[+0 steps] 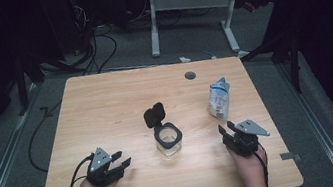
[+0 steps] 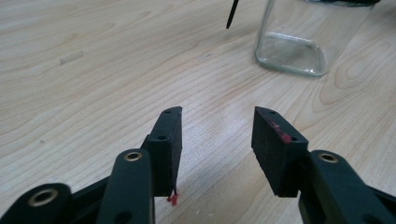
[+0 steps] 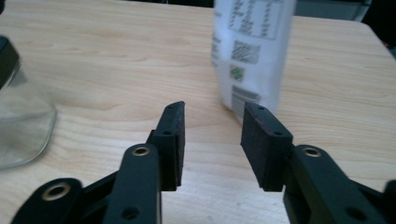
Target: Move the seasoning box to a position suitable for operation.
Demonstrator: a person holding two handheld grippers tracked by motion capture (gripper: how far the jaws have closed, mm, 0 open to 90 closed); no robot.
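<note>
High view: a pale wooden table (image 1: 106, 108) fills the scene, and the largest thing on it is a white printed pouch (image 1: 219, 98) standing upright toward the far right. Near the middle stands a clear square glass jar (image 1: 168, 141), its black flip lid (image 1: 154, 115) swung up and back so the mouth is open; it looks empty, with no contents visible through the glass in the left gripper view (image 2: 299, 42). At the near edge, the left gripper (image 1: 123, 161) rests low beside the jar, well apart from it, jaws spread with bare tabletop between the pads (image 2: 172, 140). The right gripper (image 1: 226, 128) sits near the jar's other side, just short of the pouch, which stands straight ahead of its jaws in the right gripper view (image 3: 252, 51); those jaws are likewise parted and hold nothing. Judging by this layout, the jar is opened and ready, while the pouch stands untouched, so picking it up and emptying it into the jar appears to be what remains.
</note>
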